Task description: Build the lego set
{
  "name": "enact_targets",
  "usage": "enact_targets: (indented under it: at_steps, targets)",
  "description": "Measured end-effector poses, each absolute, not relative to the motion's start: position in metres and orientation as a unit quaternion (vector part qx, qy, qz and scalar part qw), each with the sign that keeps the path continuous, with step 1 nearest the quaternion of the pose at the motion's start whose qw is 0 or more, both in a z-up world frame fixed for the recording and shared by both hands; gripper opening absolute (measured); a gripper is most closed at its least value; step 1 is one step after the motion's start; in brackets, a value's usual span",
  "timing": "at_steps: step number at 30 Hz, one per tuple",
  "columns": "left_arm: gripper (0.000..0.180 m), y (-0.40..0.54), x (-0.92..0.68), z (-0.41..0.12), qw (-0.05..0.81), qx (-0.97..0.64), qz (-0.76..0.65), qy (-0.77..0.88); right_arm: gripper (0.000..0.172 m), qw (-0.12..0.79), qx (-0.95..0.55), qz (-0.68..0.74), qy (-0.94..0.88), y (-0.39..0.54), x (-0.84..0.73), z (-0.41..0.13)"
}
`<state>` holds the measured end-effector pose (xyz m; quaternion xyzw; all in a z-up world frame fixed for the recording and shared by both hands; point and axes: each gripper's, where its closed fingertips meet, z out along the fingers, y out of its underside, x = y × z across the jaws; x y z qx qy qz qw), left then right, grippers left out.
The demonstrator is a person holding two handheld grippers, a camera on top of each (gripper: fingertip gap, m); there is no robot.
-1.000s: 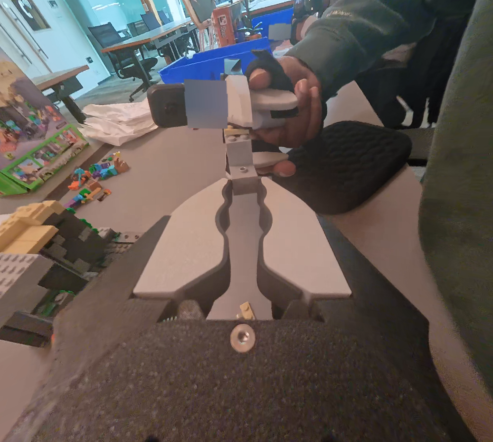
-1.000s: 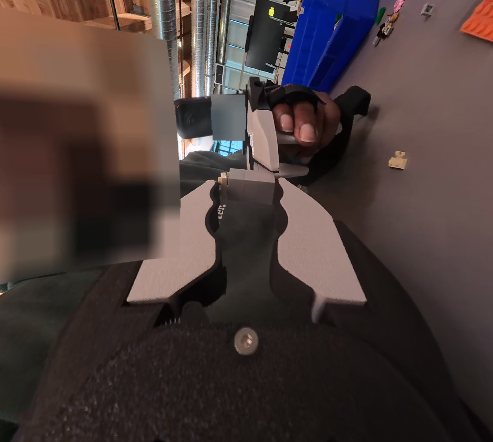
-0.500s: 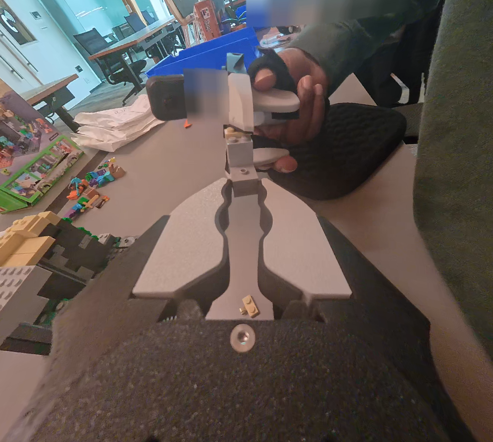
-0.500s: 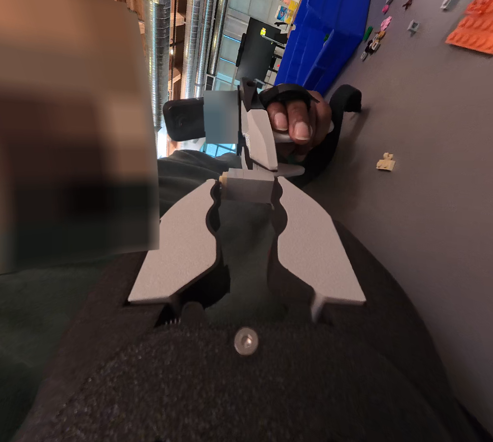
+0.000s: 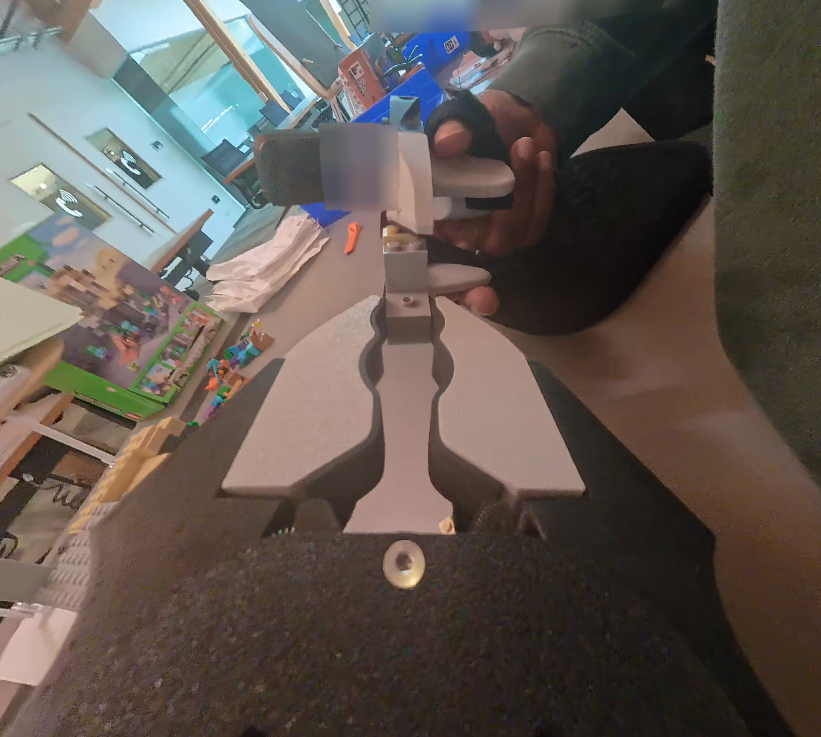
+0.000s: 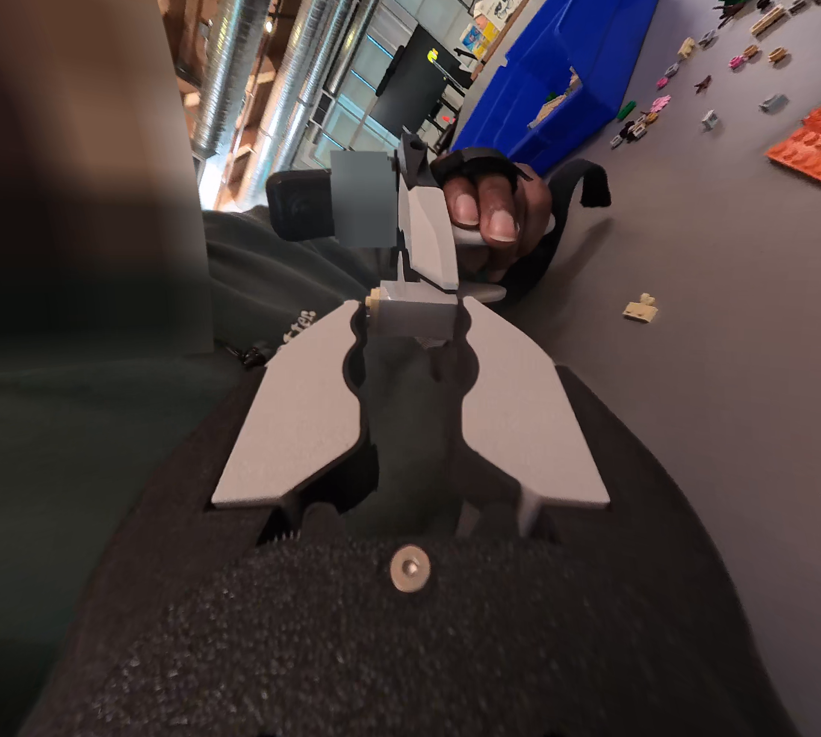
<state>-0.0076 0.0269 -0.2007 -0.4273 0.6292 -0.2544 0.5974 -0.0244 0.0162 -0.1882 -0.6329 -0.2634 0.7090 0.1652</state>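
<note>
The grey tabletop point(image 6: 711, 360) lies below both tools, and over it a small brick assembly is held in the air between them. The left hand-held gripper point(image 5: 408, 322) is clenched on a small grey brick point(image 5: 408, 315) at its tips, both pads pressed against the brick's sides. Directly ahead of those tips, a larger grey brick point(image 5: 405, 269) is joined to it, and that one is grasped across its length by the right hand-held gripper point(image 6: 411, 318), with a tan piece point(image 6: 374, 301) at its left fingertip.

The greatest risk is judged to be separation of the joint: the two tools meet at right angles, so any twist or pull could part the bricks. A slip is also possible at the left tool, since only the very tips are seated on the small brick; it could be squeezed out and dropped onto the tabletop. The tan piece, being smallest and at the edge of the grasp, could be knocked off and lost among the loose pieces point(image 6: 639, 309) beyond the right tool.
</note>
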Motion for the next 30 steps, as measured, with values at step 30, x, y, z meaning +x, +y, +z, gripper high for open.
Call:
enact_targets:
  at_steps: [30]
  targets:
    - [0.017, 0.050, -0.008, -0.220, 0.477, -0.585, -0.375, 0.538, 0.038, 0.333, -0.666, 0.311, -0.591, 0.050, -0.007, -0.198]
